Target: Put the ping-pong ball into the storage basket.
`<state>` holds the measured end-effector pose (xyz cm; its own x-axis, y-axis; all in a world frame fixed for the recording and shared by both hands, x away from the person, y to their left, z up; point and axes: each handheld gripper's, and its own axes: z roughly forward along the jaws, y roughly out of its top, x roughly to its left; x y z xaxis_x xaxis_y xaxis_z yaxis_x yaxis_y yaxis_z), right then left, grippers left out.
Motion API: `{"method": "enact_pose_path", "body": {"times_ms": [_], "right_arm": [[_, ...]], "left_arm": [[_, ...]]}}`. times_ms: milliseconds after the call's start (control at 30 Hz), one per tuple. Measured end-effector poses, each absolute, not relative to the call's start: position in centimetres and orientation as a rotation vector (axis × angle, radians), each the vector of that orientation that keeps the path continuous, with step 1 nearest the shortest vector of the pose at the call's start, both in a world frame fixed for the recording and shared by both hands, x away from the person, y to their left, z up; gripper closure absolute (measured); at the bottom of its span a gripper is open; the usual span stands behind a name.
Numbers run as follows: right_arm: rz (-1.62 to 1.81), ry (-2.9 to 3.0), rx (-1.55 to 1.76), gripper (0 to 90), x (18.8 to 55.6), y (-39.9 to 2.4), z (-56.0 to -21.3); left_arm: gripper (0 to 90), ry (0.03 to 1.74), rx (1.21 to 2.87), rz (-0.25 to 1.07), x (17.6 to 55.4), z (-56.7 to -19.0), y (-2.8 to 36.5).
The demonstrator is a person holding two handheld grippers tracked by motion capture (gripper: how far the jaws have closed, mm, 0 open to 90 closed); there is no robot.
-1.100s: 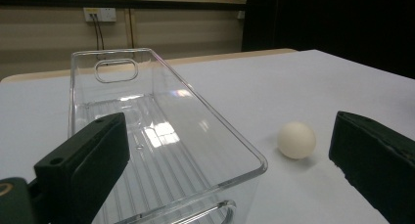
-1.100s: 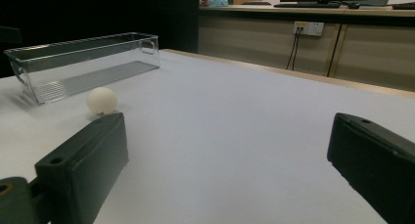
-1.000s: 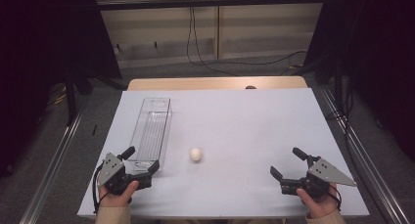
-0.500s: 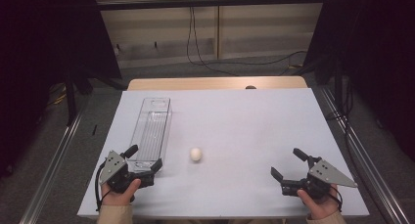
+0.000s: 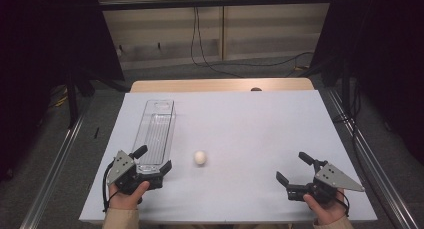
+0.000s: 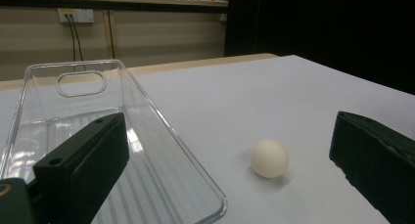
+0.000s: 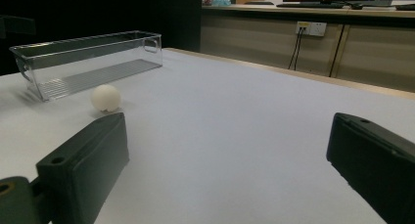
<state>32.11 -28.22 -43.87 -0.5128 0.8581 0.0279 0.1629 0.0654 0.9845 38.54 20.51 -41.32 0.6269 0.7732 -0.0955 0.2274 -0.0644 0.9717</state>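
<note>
Left gripper point(image 5: 153, 160): fingers spread wide, holding nothing, straddling the near end of the clear tray point(image 5: 156, 130). Left hand point(image 5: 126, 193) low at the near worktop point(image 5: 260, 124) edge, gripper aimed forward and slightly right. White ball point(image 5: 200, 157) sits on the worktop just right of the tray's near end, apart from both grippers. Right gripper point(image 5: 295, 170): fingers wide apart, empty, pointing left toward the ball from well away. Right hand point(image 5: 326, 209) at the near right corner.

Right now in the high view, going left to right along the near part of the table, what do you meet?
Left gripper → clear plastic tray → white ball → right gripper.
</note>
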Motion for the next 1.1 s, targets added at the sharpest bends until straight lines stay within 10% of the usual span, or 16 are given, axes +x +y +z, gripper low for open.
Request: {"method": "enact_pose_path", "body": {"times_ms": [1100], "right_arm": [[1.505,1.748,1.010,1.4,32.2,-28.1,-43.8]], "left_arm": [[1.7,0.833,1.641,0.526,39.2,-40.6,18.0]]}}
